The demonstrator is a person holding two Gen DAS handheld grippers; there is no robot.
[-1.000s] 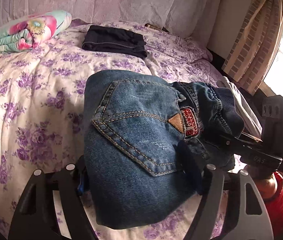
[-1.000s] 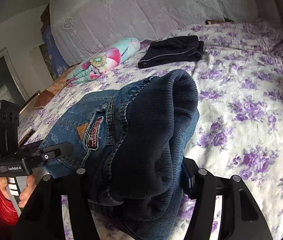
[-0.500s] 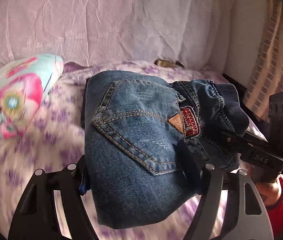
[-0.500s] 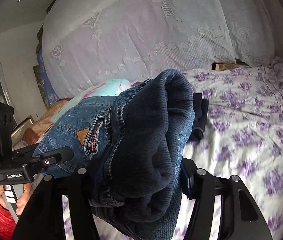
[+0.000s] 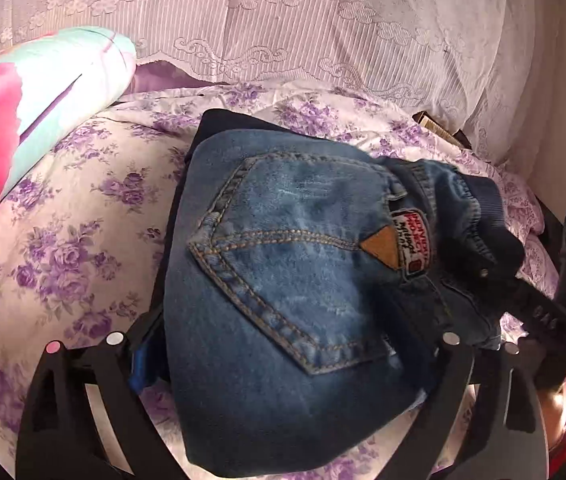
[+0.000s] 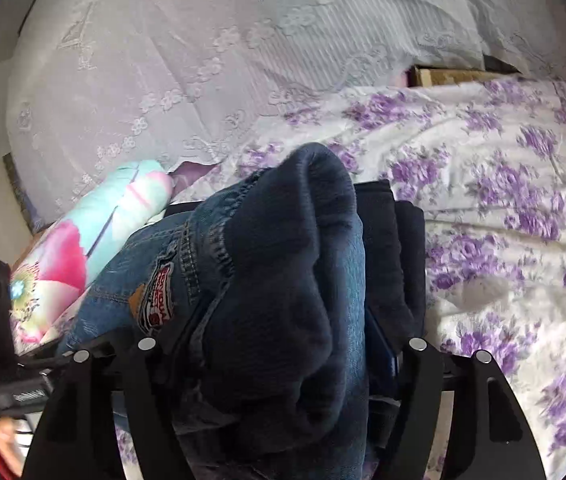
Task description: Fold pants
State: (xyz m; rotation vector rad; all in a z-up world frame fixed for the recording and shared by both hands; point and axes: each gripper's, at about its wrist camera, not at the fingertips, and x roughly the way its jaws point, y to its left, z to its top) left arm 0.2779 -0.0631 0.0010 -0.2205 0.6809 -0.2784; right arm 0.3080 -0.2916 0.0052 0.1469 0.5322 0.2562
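A folded pair of blue jeans [image 5: 283,280] with a back pocket and red patch is held between both grippers. My left gripper [image 5: 283,360] is shut on one end of the bundle. My right gripper [image 6: 279,364] is shut on the other end, where the dark ribbed waistband [image 6: 303,260] bulges up. The jeans hang just over a folded dark garment [image 5: 223,124] on the bed, also in the right wrist view [image 6: 399,248]. The right gripper's body shows in the left wrist view [image 5: 555,312].
The bed has a white sheet with purple flowers [image 6: 503,200]. A pink and turquoise floral pillow [image 5: 35,112] lies at the left. A lace-covered headboard [image 5: 283,32] rises behind. A wooden strip [image 6: 455,76] shows at the bed's far edge.
Both grippers have carried the jeans bundle forward across the bed, from the near part to above the folded dark garment near the headboard. The grip has not changed.
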